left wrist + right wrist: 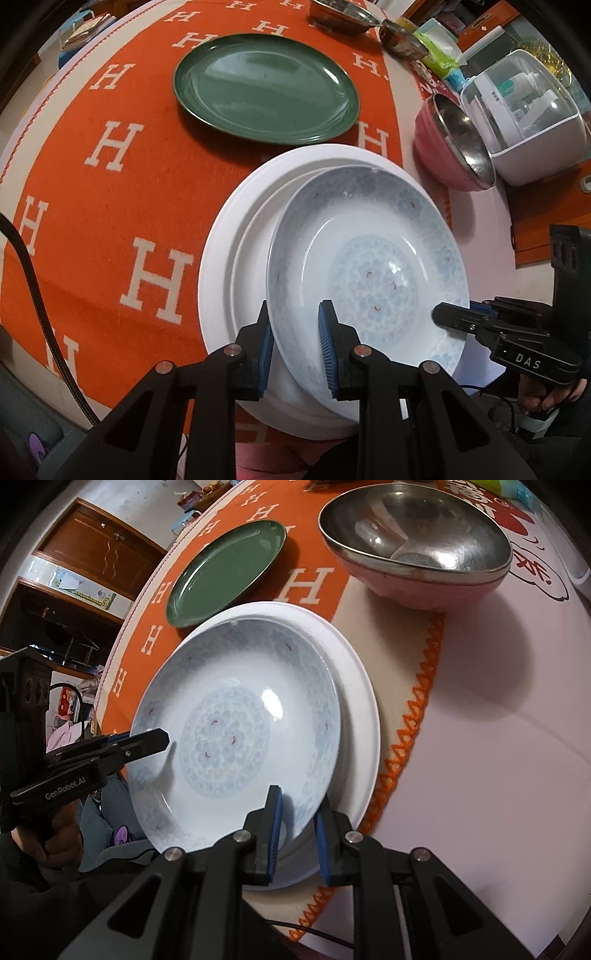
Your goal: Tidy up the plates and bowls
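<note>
- Two grippers pinch one patterned bowl: left gripper on its near rim, right gripper on the opposite rim.
- Bowl sits over a white plate.
- Beyond lie a green plate on the orange cloth, and a pink bowl.

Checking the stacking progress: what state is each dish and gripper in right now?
Patterned bowl: empty, held over white plate.
White plate: under bowl, on the cloth.
Green plate: empty, alone.
Pink steel bowl: upright, empty.
Left gripper: shut on bowl rim.
Right gripper: shut on bowl rim.
</note>
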Action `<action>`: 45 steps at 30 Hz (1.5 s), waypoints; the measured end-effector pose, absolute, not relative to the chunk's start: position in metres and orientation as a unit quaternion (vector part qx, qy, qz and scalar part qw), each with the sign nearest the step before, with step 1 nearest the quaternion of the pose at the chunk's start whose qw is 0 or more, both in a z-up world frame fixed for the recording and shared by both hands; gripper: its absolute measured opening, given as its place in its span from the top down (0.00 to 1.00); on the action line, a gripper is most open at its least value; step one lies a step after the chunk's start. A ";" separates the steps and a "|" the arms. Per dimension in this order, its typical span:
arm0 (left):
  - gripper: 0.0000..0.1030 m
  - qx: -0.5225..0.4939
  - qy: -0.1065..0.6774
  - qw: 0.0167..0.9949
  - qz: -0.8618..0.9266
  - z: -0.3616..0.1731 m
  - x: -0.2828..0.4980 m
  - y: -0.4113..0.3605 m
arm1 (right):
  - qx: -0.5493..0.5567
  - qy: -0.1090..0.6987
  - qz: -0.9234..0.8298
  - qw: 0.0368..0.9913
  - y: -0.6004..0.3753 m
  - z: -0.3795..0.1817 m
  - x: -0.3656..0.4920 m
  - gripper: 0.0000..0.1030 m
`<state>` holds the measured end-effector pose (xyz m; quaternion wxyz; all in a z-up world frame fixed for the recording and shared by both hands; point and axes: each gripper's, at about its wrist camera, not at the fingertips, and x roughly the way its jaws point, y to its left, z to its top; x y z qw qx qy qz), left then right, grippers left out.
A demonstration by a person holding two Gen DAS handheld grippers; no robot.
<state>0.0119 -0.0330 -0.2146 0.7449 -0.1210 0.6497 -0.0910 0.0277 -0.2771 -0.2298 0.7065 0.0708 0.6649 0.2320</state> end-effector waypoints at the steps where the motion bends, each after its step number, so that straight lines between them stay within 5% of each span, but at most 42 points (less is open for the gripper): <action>1: 0.79 -0.120 0.651 0.744 -0.089 -0.217 0.015 -0.035 | 0.066 0.665 0.232 0.707 -0.274 -0.230 0.029 0.84; 18: 0.71 -0.104 0.658 0.743 -0.068 -0.228 0.023 -0.043 | -0.004 0.669 0.230 0.707 -0.232 -0.236 0.026 0.77; 39: 0.36 -0.062 0.673 0.733 -0.073 -0.218 0.028 -0.075 | -0.031 0.658 0.210 0.722 -0.211 -0.232 0.012 0.62; 45: 0.30 -0.047 0.666 0.740 -0.083 -0.204 0.031 -0.066 | -0.036 0.635 0.175 0.752 -0.218 -0.216 0.011 0.40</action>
